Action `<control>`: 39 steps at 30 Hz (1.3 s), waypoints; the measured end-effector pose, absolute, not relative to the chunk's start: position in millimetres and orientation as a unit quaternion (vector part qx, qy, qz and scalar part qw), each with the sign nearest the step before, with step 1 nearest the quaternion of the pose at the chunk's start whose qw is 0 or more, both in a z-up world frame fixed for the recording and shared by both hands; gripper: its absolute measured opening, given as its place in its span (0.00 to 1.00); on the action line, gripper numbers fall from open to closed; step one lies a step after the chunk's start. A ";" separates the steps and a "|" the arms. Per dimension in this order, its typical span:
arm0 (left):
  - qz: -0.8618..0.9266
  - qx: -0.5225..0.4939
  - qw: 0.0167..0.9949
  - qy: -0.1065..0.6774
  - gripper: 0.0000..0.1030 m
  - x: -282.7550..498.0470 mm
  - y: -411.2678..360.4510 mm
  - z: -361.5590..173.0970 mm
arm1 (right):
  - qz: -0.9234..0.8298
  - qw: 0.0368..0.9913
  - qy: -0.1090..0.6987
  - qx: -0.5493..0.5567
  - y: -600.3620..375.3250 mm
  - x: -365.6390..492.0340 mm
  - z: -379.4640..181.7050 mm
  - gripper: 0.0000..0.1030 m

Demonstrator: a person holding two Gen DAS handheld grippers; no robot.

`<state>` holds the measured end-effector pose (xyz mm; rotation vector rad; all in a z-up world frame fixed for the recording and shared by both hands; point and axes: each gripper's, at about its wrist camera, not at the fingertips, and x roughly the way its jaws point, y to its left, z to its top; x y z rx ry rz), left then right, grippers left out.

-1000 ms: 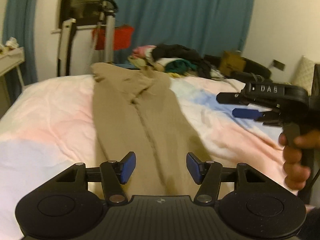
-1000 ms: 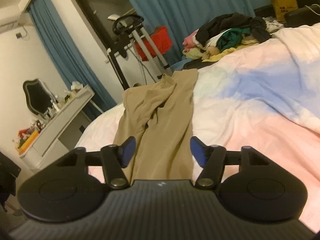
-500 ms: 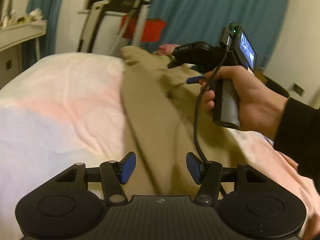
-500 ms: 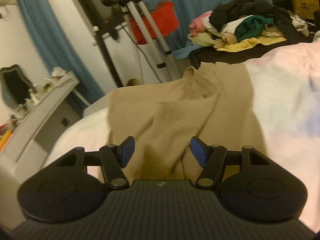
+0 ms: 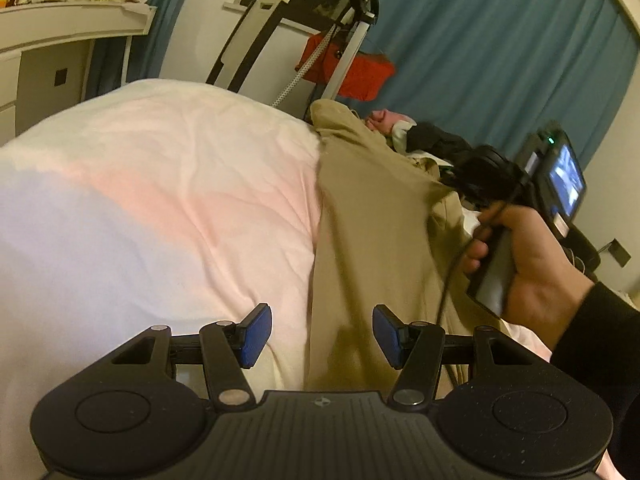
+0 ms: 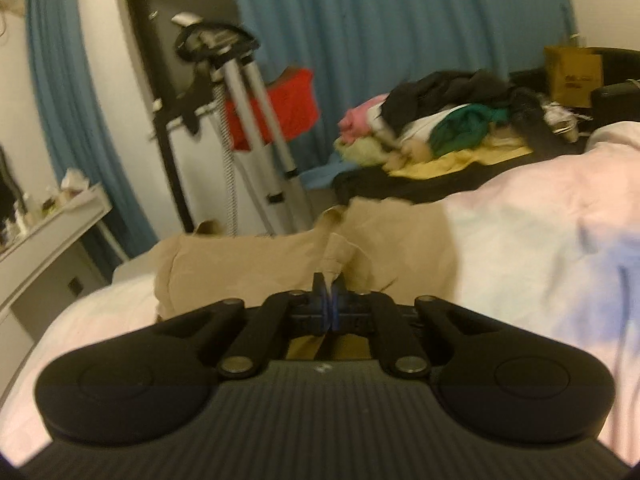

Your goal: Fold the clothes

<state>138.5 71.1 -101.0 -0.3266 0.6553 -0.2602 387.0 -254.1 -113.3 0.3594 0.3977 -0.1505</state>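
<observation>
Fig.: Fold clothes, grasp stage. Tan trousers [image 5: 368, 216] lie on the bed [image 5: 168, 184], long axis running from just ahead of the left hand-held gripper [image 5: 322, 336] away toward the far bed edge. Left hand-held gripper: jaws spread, nothing between the pads; near end of the trousers sits just ahead and slightly right of its centre line. Right hand-held gripper [image 6: 329, 304]: jaws pressed together, pinching a raised fold of the tan fabric at the waistband end; rest of the garment spreads ahead and to both sides of it. Person's right hand [image 5: 524, 264] holds that tool's grip, farther along the garment than the left. Judgement: left is nearer the free near end, so it prob. takes that end next. Unfolded clothes pile [image 6: 440, 128] well beyond.
</observation>
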 end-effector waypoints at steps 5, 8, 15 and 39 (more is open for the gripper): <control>-0.139 -0.136 0.928 0.319 0.57 133.6 63.3 -98.8 | -0.071 0.947 0.248 0.192 -273.1 390.5 -129.1 0.07; -0.142 -0.123 0.928 0.323 0.57 135.4 58.5 -99.9 | -0.059 0.943 0.258 0.203 -277.3 375.1 -122.9 0.23; -0.154 -0.127 0.920 0.337 0.57 132.0 57.9 -99.9 | -0.006 0.941 0.284 0.184 -278.1 267.7 -92.6 0.83; -0.126 -0.231 0.830 0.491 0.73 64.2 101.2 -105.7 | 0.004 0.788 0.422 0.449 -304.3 42.8 -166.5 0.64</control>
